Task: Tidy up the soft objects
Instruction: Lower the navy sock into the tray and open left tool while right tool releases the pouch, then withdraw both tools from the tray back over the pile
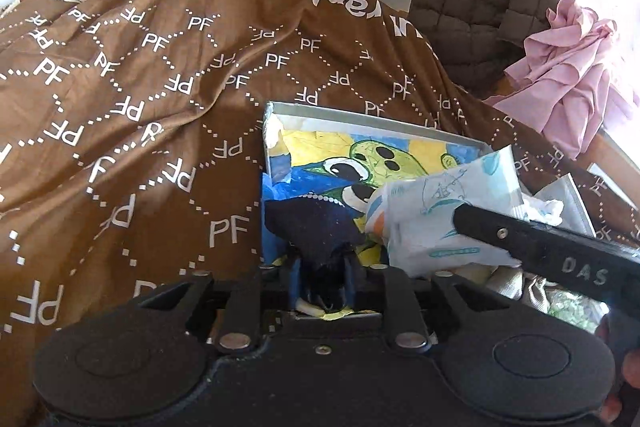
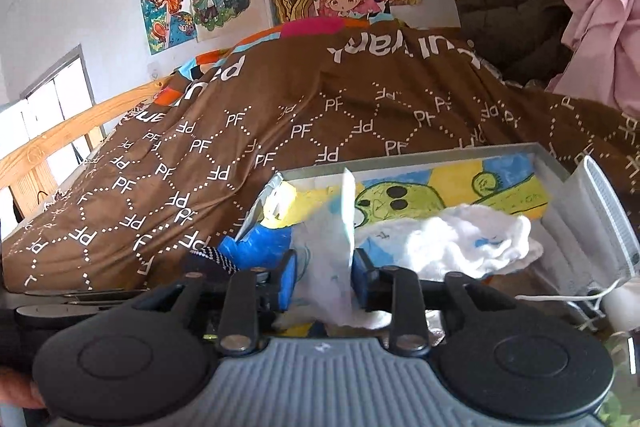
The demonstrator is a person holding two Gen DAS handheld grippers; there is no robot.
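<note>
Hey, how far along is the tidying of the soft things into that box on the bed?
Done: a white cloth already lies in the painted box. In hand: the left tool is shut on a dark navy fabric piece at the box's near edge, and the right tool grips a pale printed cloth over the box. Left: releasing both, and seemingly the face mask resting at the box's side.

Black left claw (image 1: 322,283) with blue pads, silver screws, right claw (image 2: 324,277) grey ribbed housing
</note>
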